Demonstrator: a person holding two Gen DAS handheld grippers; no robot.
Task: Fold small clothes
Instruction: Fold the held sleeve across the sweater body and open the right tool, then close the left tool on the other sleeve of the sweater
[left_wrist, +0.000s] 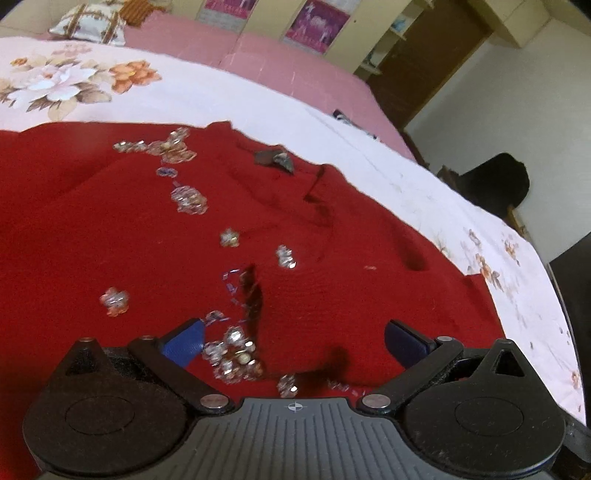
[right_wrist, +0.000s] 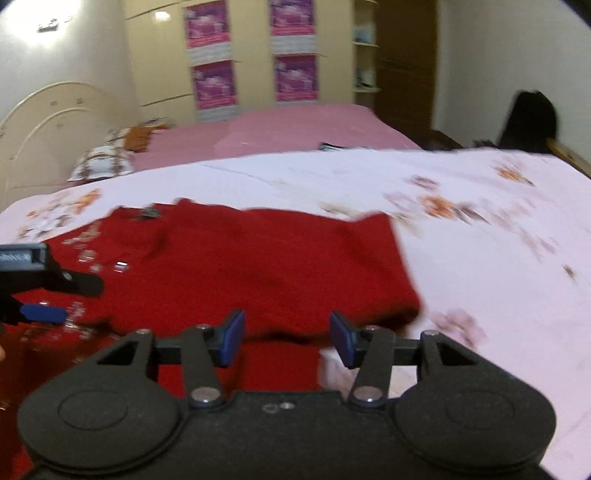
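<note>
Left hand-held gripper (left_wrist: 295, 341), blue pads spread wide, nothing between them, hovers low over the red knit garment with clear sequin flowers (left_wrist: 229, 229). Right hand-held gripper (right_wrist: 287, 338) half spread, released, at the garment's near edge. Garment lies on the pale floral bedsheet (left_wrist: 424, 177), one side seemingly folded over. Judged: between folds; next move needs a fresh grip on an edge. Motion blur hides the fold lines; the garment's near hem is cut off.

My left tool (left_wrist: 295, 343) hangs wide open over the red top (left_wrist: 184, 229), sequin flowers (left_wrist: 234, 356) between its pads, nothing gripped; floral bedsheet (left_wrist: 424, 195) beyond.
</note>
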